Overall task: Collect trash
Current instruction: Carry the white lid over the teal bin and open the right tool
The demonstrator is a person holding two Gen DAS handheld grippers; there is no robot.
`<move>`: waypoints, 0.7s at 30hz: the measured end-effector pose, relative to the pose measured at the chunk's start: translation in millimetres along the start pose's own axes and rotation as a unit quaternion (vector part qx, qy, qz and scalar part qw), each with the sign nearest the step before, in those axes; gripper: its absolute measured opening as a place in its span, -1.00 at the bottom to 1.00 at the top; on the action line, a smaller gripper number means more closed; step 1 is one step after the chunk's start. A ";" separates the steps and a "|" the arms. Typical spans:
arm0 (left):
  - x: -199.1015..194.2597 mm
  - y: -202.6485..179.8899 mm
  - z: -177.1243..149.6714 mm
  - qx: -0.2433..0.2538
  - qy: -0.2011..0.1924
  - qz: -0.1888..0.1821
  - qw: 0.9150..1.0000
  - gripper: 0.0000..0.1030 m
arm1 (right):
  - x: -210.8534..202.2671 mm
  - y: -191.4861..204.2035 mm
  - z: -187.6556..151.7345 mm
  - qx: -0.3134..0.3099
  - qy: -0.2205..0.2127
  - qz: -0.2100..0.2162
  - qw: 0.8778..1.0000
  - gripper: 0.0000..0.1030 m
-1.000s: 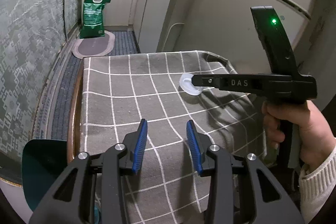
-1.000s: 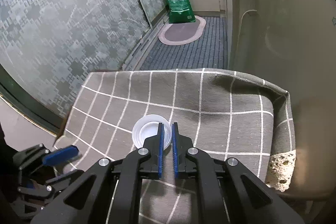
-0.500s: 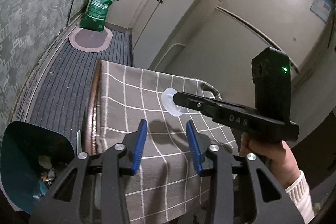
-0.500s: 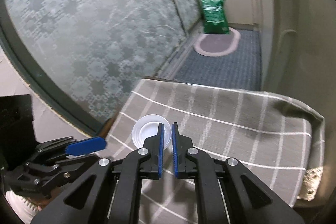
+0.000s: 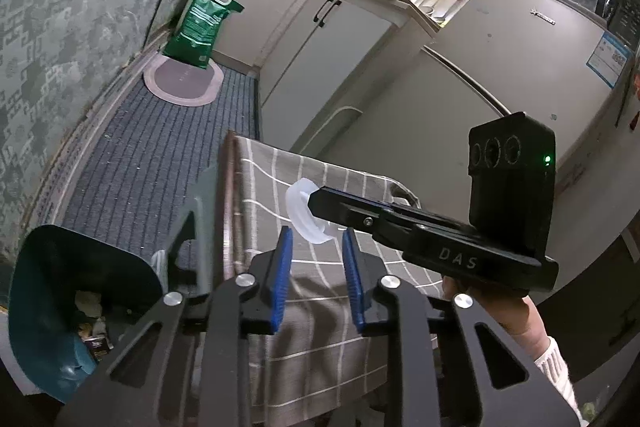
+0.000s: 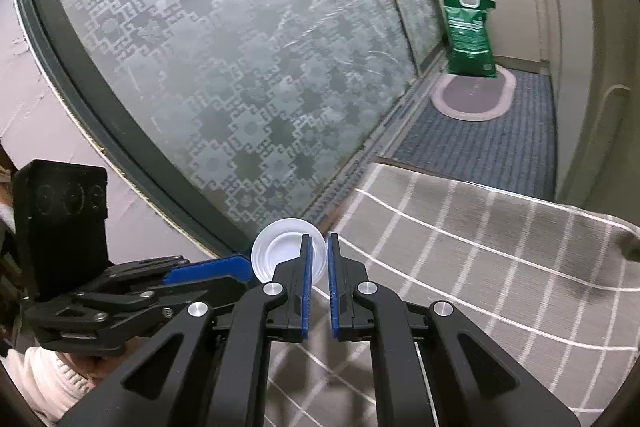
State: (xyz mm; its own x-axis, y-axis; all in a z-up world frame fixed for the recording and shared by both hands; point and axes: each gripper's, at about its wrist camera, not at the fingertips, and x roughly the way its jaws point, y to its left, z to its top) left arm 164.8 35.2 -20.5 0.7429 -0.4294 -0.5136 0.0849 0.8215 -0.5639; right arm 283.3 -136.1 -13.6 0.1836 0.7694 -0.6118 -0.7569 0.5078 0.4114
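Observation:
A small white plastic cup (image 6: 280, 249) is pinched by its rim in my right gripper (image 6: 317, 267), which is shut on it and holds it in the air over the left edge of the table. The left wrist view shows the same cup (image 5: 306, 211) at the tip of the right gripper (image 5: 320, 197). My left gripper (image 5: 316, 279) is open and empty, just below the cup. A teal trash bin (image 5: 60, 307) with scraps inside stands on the floor left of the table. The left gripper also shows in the right wrist view (image 6: 208, 269).
The table carries a grey checked cloth (image 5: 320, 307) (image 6: 500, 267). A patterned glass door (image 6: 240, 67) runs along the left. A green bag (image 5: 202, 23) and an oval mat (image 5: 182, 83) lie on the striped floor by white cabinets (image 5: 320, 39).
My right gripper has carried the cup up and left, from over the cloth to the table's left edge. My left gripper has risen and tilted; the bin now shows more fully.

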 end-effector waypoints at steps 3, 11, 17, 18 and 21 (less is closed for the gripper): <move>-6.6 6.6 2.2 0.000 -0.005 0.004 1.000 -0.62 | 7.6 9.5 2.5 -0.007 0.002 0.012 1.000 -0.87; -30.8 30.5 3.8 -0.010 -0.016 0.020 1.000 -0.70 | 31.8 34.1 10.4 -0.021 0.011 0.032 0.999 -0.87; -51.5 53.2 3.2 -0.021 -0.025 0.035 0.999 -0.70 | 60.2 59.0 18.1 -0.032 0.026 0.044 0.998 -0.87; -55.6 58.3 2.7 -0.025 -0.026 0.037 0.999 -0.69 | 65.6 63.5 19.0 -0.034 0.029 0.045 0.998 -0.87; -64.5 71.1 1.0 -0.034 -0.027 0.043 0.998 -0.69 | 80.4 73.7 19.9 -0.037 0.039 0.050 0.997 -0.87</move>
State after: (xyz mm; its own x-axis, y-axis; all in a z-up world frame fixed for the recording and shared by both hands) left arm 123.6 121.7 -26.8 0.7804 -0.3367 -0.5268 -0.0236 0.8262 -0.5629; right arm 254.7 -29.1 -19.1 0.0580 0.7800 -0.6231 -0.8136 0.3987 0.4233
